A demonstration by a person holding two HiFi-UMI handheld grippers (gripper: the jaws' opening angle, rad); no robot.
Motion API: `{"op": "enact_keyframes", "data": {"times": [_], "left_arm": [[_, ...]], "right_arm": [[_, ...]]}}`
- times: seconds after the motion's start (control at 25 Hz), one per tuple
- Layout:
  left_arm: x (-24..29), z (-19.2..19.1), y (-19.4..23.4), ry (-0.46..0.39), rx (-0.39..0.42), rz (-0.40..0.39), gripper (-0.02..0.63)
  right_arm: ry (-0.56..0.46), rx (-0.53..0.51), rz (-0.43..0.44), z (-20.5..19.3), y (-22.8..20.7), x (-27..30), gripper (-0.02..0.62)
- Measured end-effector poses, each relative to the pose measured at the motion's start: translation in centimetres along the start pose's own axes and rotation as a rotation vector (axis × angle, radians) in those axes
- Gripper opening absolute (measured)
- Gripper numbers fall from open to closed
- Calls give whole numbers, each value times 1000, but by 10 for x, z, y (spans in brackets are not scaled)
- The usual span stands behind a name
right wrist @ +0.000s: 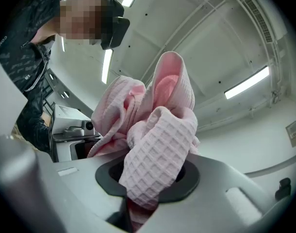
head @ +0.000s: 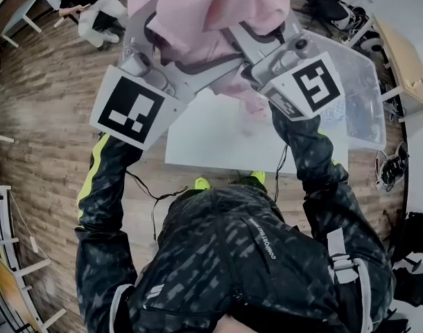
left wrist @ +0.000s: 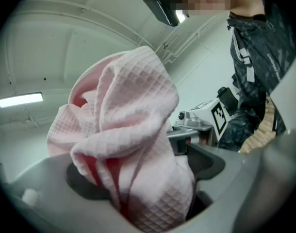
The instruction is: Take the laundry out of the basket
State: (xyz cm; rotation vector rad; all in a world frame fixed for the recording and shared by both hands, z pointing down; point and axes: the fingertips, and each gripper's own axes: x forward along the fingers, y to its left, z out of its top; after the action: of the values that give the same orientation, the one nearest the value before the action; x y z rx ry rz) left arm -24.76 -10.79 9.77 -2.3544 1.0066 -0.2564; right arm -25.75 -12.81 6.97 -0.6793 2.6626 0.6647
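A pink waffle-weave cloth (head: 197, 12) hangs bunched between both grippers, lifted high above the white table (head: 211, 148). My left gripper (head: 171, 60) is shut on one fold of it. In the left gripper view the cloth (left wrist: 133, 125) rises out of the closed jaws of the left gripper (left wrist: 133, 200) toward the ceiling. My right gripper (head: 256, 55) is shut on another fold, and the cloth (right wrist: 157, 140) is pinched in the right gripper (right wrist: 143, 198). The clear plastic basket (head: 360, 89) stands on the table's right side, below and to the right of the cloth.
The wood floor surrounds the table. A seated person (head: 93, 12) is at the far left. Chairs and gear (head: 329, 2) stand at the far right, with a wooden desk (head: 406, 61) beyond the basket. Cables (head: 152, 196) trail by my feet.
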Motion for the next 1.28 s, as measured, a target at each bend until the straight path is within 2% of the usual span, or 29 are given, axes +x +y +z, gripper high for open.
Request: {"op": "enact_keyframes", "data": {"times": [0.12, 0.36, 0.52, 0.8, 0.96, 1.12, 1.28], "left_arm": [[-16, -45, -8, 65, -72, -44, 479], [-48, -159, -49, 216, -296, -135, 480], [-69, -234, -89, 326, -440, -186, 482], [-96, -347, -167, 503, -609, -271, 482], [-86, -390, -196, 476, -648, -310, 480], [-79, -409, -215, 418, -720, -329, 480], [-78, -431, -235, 414, -802, -336, 482]], "right_arm": [[73, 83, -28, -45, 24, 4, 101], [279, 280, -67, -164, 87, -9, 101], [414, 382, -73, -242, 131, -31, 101], [627, 586, -75, -365, 204, -84, 101], [706, 626, -112, -417, 212, -112, 101], [796, 604, -126, -440, 214, -132, 101], [900, 584, -102, -465, 224, -150, 104]]}}
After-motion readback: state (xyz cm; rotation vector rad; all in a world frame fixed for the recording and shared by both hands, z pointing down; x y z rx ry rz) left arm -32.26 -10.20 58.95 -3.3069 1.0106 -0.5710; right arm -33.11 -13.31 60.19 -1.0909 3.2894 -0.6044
